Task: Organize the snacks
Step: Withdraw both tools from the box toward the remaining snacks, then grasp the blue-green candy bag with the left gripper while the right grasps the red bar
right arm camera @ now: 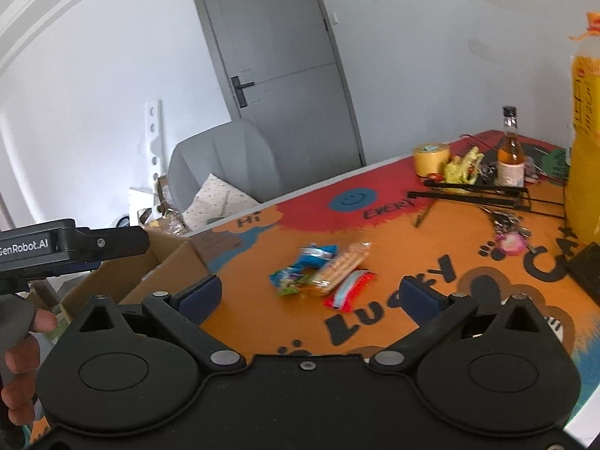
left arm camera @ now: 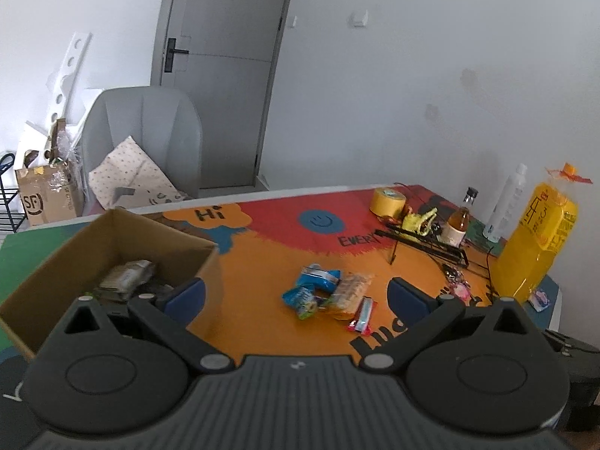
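Left wrist view
Left gripper (left arm camera: 296, 292): jaws spread wide, nothing between them, held above the table (left arm camera: 262, 322) between box and snack pile.
Cardboard box (left arm camera: 67, 262): open-topped, at the left of the mat, just beside the left finger; at least one pale wrapped packet (left arm camera: 127, 275) lies inside, the rest too blurred to count.
Snack pile: four loose items close together on the orange part of the mat, namely a blue packet (left arm camera: 318, 275), a blue-green packet (left arm camera: 302, 302), a clear cracker sleeve (left arm camera: 348, 294) and a red-and-blue bar (left arm camera: 363, 317).
Other things: one yellow tape roll (left arm camera: 388, 200), one small amber bottle (left arm camera: 459, 223), one white bottle (left arm camera: 506, 202), one large yellow bag (left arm camera: 536, 240), all at the far right, well apart from the pile.

Right wrist view
Right gripper (right arm camera: 311, 294): jaws also spread, empty, aimed at the pile from nearer the table edge.
Left gripper body: seen at the far left, above the box, with the person's fingers (right arm camera: 22, 337) on its handle.
Snacks counted again: four, the bar nearest the right gripper, the cracker sleeve touching it, the two blue packets beyond.
Box: one, left of the pile, near but apart.

Judgement
Step in hand: likely between picks, both tools free, some snacks already boxed.
Next move: lower one gripper over a pile item, probably the bar at the near edge, close on it flatwise, carry it left to the box.
Care: items overlap, so a grip could drag a neighbour.
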